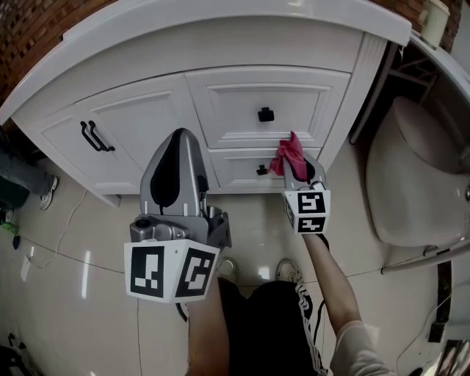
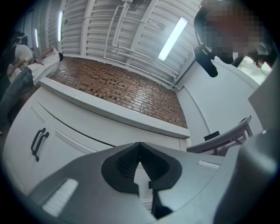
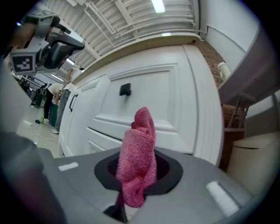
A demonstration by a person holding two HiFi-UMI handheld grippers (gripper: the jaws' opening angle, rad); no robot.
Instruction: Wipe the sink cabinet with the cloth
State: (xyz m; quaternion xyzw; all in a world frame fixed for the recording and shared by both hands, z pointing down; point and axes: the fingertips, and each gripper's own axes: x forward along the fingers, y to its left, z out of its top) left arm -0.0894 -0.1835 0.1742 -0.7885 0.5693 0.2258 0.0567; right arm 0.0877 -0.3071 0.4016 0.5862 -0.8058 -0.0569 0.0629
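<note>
Two tongs are in view. The right tongs point(image 1: 297, 166) are clenched on one pink cloth point(image 1: 288, 155), which stands bunched up out of them. The left tongs point(image 2: 139, 151) are clenched with nothing between them, their tips together, and are held back from the cabinet, left of the right pair.

The white sink cabinet point(image 1: 147, 110) sits under a white tabletop point(image 1: 220, 18). It shows two stacked drawers. The upper drawer point(image 1: 294, 92) has one square black knob point(image 1: 265, 114), and the lower drawer point(image 1: 235, 167) has another black knob point(image 1: 261, 170). The cloth is at the lower drawer's upper right corner, just right of that knob. Whether it touches the drawer front cannot be told. Left of the drawers, one door point(image 1: 125, 158) carries a black bar handle point(image 1: 95, 136).

A white toilet point(image 1: 411, 176) stands close to the cabinet's right side. Two shoes point(image 1: 286, 270) of the person rest on the tiled floor point(image 1: 88, 294), and a thin white cable point(image 1: 62, 233) lies on it to the left.
</note>
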